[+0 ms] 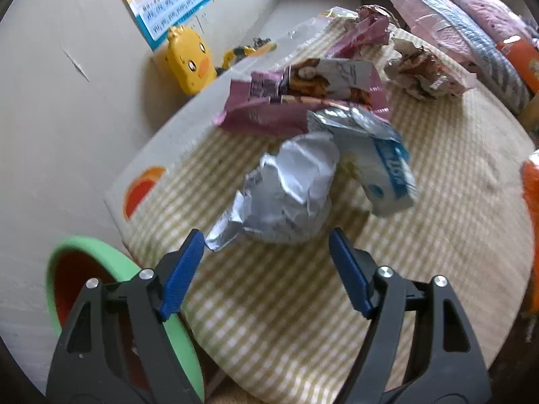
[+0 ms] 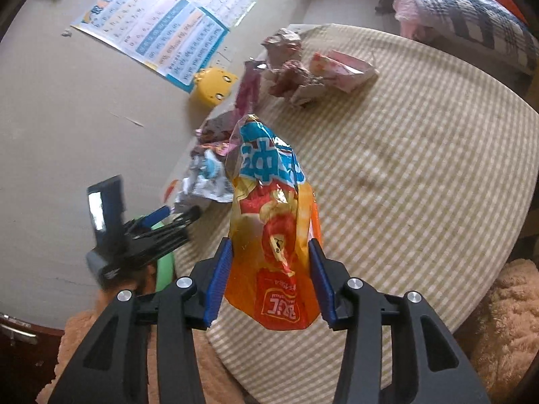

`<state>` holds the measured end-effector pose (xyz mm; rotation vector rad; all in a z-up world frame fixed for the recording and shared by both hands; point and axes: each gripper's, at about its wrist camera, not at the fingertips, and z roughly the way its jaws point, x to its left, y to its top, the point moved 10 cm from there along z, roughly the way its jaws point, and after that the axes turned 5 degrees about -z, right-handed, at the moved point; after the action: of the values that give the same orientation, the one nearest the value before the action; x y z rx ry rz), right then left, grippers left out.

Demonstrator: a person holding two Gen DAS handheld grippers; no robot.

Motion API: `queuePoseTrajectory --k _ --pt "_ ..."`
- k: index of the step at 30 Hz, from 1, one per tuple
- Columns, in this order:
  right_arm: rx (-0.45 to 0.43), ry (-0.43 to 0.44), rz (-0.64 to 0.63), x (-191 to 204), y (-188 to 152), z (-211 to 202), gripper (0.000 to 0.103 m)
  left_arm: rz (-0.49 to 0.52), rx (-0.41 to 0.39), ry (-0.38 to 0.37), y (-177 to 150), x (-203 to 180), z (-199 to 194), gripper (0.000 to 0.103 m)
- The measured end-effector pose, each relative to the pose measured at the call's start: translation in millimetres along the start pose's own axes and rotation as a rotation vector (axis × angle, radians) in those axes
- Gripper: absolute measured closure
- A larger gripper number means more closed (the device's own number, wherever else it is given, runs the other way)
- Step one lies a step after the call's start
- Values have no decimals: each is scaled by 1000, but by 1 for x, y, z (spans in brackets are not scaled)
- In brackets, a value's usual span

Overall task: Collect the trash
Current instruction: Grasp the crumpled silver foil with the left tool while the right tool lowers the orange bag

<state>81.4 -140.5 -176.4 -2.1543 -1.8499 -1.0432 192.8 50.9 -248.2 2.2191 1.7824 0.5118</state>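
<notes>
A round table (image 1: 454,175) in checked cloth stands by a wall with a poster (image 2: 158,30). The left gripper (image 1: 266,239), spread wide, faces a silver wrapper (image 1: 286,192) near the table's edge. Only the right view shows the right gripper (image 2: 269,249) pinching an orange bag (image 2: 273,222).

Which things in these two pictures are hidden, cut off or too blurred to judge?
- Green bin, left wrist view: its inside is hidden by the left gripper.
- Orange snack bag, right wrist view: it covers the table behind it; how firmly the right gripper clamps it is unclear.
- Silver wrapper, left wrist view: print blurred.
- Poster: text too small.
</notes>
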Motion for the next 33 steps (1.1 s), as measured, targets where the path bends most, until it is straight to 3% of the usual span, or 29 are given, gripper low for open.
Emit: queuePoseTrajectory --k 5,10,15,18,26,33 --pt "6 27 5 3 -1 -1 59 -18 3 2 16 -10 3 30" --pt "-3 40 17 2 1 -5 58 75 3 104 21 -22 12 34" --pt "-10 47 30 0 1 -8 58 45 -26 99 17 -19 -4 67" --pt "-3 57 34 1 -1 -7 57 -1 -11 41 5 -21 -16 73" --pt "-1 65 57 -2 -1 -7 56 -44 38 -112 -38 -50 -54 73" --pt "17 66 51 1 -4 -1 56 -4 48 -93 -53 -58 -53 58"
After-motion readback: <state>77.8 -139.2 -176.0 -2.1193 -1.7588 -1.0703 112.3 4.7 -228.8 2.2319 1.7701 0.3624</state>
